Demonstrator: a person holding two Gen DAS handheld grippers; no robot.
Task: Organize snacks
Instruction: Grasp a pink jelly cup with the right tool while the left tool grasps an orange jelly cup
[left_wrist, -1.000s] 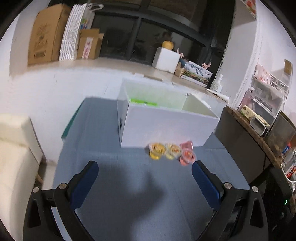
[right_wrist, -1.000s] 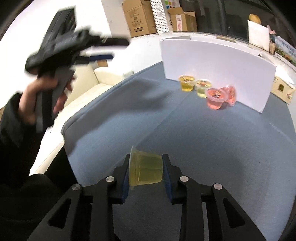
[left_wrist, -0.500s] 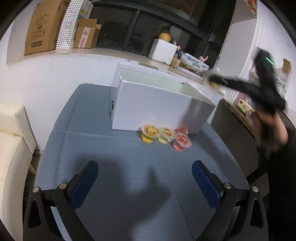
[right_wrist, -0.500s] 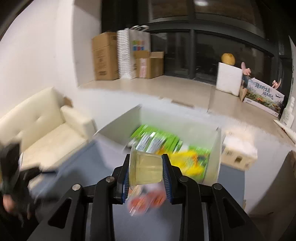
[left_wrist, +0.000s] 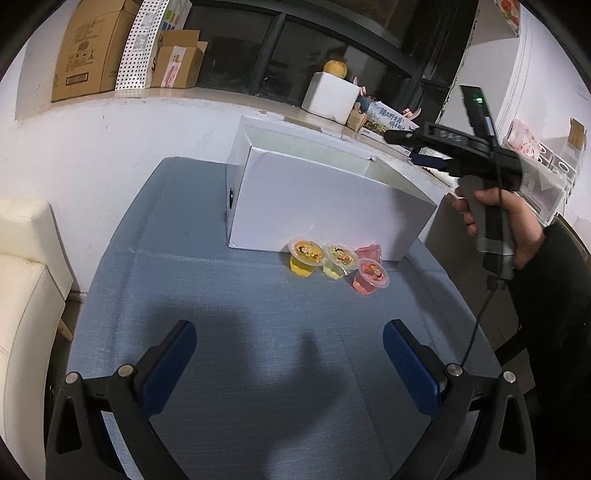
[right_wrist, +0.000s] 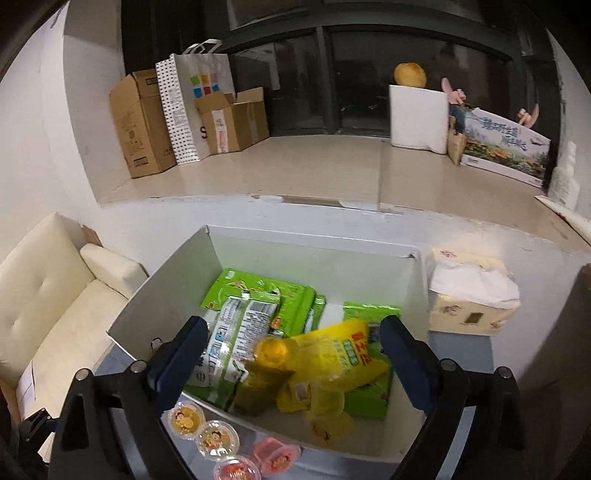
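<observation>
Snack packets, green and yellow (right_wrist: 295, 354), fill the white cardboard box (right_wrist: 417, 291). Both hand-held grippers, left (left_wrist: 290, 345) and right (right_wrist: 291, 338), gape apart, empty.

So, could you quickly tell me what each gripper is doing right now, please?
Left gripper: open, holding nothing.
Right gripper: open, empty, above the white box.

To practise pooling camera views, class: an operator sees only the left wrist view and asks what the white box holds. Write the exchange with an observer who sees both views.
Observer: The white box holds green packets and a yellow bag.
Operator: Is the right tool carrying anything?
Observer: No, the right tool is open and empty above the box.
Operator: Anything beyond the box?
Observer: A tissue pack sits beside its right wall.
</observation>
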